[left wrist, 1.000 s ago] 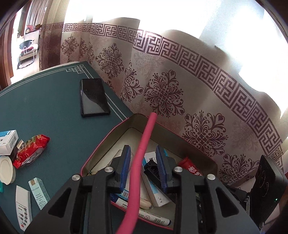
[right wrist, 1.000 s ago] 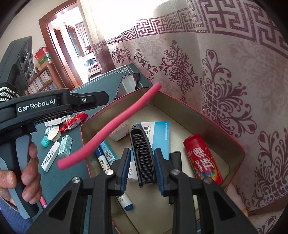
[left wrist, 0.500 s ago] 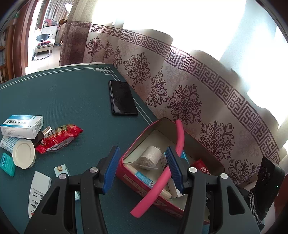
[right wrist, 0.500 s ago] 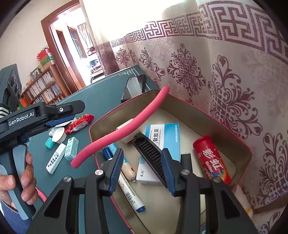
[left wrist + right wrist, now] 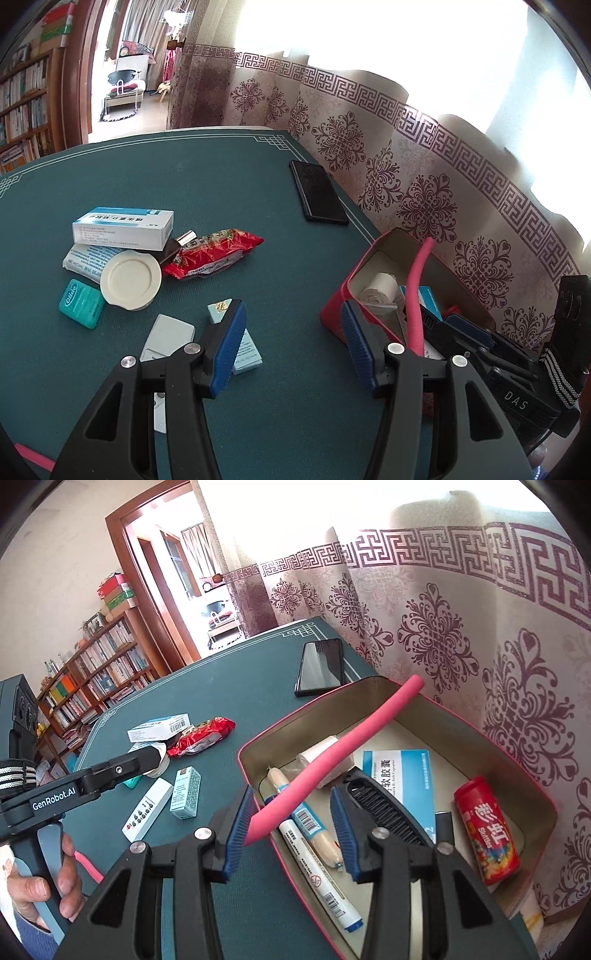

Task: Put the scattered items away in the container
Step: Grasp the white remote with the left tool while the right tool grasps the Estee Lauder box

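Both your jaws stand parted and empty, the left gripper over the tabletop facing the scattered boxes, the right gripper above the tin, where the pink tube leans.

1. My left gripper points forward and down at a slant; its two blue-padded fingers stand well apart with nothing between them; neither pad presses on anything.
2. From the right wrist view I see the same left gripper side-on at the left edge, a black body with white lettering; a hand wraps its grey handle, fingers curled round the front; a blue sleeve shows at the wrist below.
3. My right gripper also tilts downward; its jaws stand apart, not clamped on anything; whether its left pad touches anything I cannot tell.
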